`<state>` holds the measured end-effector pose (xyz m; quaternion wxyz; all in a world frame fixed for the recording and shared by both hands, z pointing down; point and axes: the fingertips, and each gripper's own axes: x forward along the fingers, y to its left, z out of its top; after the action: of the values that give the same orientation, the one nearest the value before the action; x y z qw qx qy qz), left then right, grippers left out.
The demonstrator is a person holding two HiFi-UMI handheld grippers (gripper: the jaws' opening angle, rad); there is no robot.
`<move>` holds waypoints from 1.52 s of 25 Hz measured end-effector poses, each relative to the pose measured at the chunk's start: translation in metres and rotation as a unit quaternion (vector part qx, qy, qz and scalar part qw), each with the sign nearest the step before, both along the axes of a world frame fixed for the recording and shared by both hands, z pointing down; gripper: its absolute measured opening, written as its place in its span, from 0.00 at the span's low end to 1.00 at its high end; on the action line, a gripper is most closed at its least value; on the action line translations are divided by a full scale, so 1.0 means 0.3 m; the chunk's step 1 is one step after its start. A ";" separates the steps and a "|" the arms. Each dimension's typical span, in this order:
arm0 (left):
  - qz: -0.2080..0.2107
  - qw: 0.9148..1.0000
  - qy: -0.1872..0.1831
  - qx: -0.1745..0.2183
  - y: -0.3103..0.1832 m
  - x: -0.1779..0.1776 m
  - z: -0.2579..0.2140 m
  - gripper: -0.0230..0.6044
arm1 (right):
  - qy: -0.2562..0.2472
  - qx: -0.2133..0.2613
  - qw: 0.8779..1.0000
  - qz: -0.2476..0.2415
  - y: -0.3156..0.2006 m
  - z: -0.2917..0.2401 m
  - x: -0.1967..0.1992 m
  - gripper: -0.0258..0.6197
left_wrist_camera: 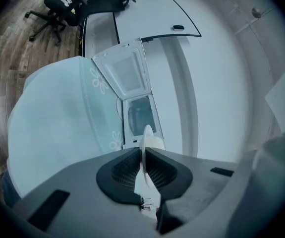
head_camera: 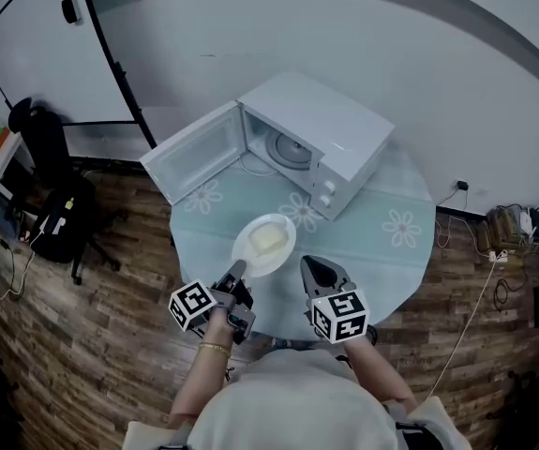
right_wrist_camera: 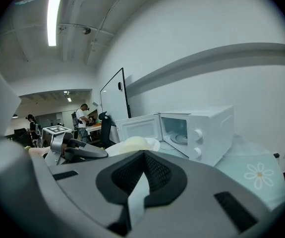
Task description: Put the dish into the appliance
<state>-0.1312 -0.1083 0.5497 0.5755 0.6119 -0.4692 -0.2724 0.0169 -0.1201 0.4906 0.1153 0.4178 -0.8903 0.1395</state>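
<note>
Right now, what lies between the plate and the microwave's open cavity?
The head view shows only flowered tablecloth between the plate and the microwave, plus what looks like a thin cord by its open door.

Soft, even, cool-grey light fills the room; a ceiling strip light point(right_wrist_camera: 54, 18) burns white in the right gripper view. Shadows on the table point(head_camera: 391, 261) are faint; the plate point(head_camera: 263, 244) is nearly blown out. Every view bows at its edges, and both gripper views go black in the corners. The left gripper point(left_wrist_camera: 142, 150) and right gripper point(right_wrist_camera: 143, 152) blur close to their lenses.
</note>
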 end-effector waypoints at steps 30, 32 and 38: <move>-0.003 1.000 0.013 -0.017 -0.759 -0.086 0.178 0.10 | 0.009 -0.030 0.999 0.031 -0.415 0.096 -0.067 0.05; -0.001 1.000 0.014 -0.021 -0.797 -0.087 0.202 0.10 | 0.010 -0.034 0.999 0.037 -0.434 0.106 -0.068 0.05; 0.000 0.999 0.014 -0.036 -0.904 -0.089 0.273 0.10 | 0.015 -0.039 0.998 0.046 -0.481 0.131 -0.073 0.05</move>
<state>-0.1578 -0.3797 0.6317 0.6036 0.5867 -0.4711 -0.2638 -0.0049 -0.2642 0.5298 0.1380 0.4559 -0.8621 0.1731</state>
